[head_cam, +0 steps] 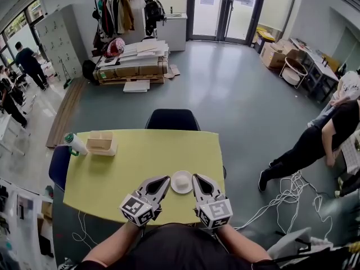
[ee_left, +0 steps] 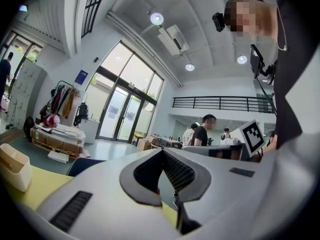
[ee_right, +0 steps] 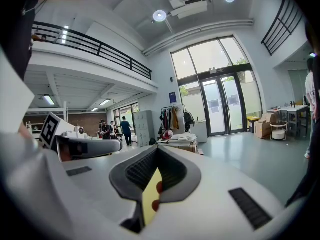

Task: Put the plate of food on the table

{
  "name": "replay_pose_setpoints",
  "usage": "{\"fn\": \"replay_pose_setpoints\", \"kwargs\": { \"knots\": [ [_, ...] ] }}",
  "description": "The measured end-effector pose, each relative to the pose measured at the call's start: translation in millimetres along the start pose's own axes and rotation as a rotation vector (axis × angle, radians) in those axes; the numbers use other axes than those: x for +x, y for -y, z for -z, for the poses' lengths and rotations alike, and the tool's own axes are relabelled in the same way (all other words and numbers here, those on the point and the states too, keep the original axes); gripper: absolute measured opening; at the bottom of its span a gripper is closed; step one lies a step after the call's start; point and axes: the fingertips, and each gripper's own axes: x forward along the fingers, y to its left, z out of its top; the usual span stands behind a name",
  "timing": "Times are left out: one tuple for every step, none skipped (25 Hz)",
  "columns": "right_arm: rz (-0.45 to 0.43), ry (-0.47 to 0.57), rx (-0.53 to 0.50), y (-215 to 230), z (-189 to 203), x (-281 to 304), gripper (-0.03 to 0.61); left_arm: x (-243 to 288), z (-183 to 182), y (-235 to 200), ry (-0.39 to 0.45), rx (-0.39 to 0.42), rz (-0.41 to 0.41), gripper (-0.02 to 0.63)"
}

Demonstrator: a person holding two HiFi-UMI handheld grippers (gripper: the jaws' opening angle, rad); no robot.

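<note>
A small white plate (head_cam: pixel 181 181) lies on the yellow table (head_cam: pixel 140 156) near its front edge; what is on it I cannot make out. My left gripper (head_cam: pixel 165 180) rests just left of the plate with its jaws together and nothing between them. My right gripper (head_cam: pixel 197 178) sits just right of the plate, jaws also closed. Whether either tip touches the rim is unclear. In the left gripper view the left gripper (ee_left: pixel 162 150) shows its pads meeting at the tip. In the right gripper view the right gripper (ee_right: pixel 157 149) does too, with yellow table and red specks behind its gap.
A wooden box (head_cam: pixel 102 143) and a lying bottle with a green cap (head_cam: pixel 75 143) sit at the table's far left corner. A dark chair (head_cam: pixel 172 119) stands at the far side, a blue chair (head_cam: pixel 58 165) at the left. Cables (head_cam: pixel 281 196) and a bending person (head_cam: pixel 315 139) are to the right.
</note>
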Motion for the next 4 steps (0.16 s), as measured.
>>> {"fn": "replay_pose_setpoints", "kwargs": {
  "knots": [
    [0.001, -0.001, 0.0, 0.6, 0.4, -0.3, 0.011, 0.7, 0.2, 0.3, 0.0, 0.0, 0.0, 0.009],
    [0.001, -0.001, 0.002, 1.2, 1.0, -0.7, 0.011, 1.2, 0.6, 0.5, -0.001, 0.0, -0.001, 0.009],
    [0.002, -0.002, 0.003, 1.7, 1.6, -1.0, 0.011, 1.7, 1.1, 0.7, -0.002, -0.001, -0.002, 0.009],
    [0.002, -0.002, 0.005, 2.2, 2.3, -1.4, 0.011, 2.1, 1.7, 0.8, -0.002, -0.001, -0.003, 0.009]
  ]
}}
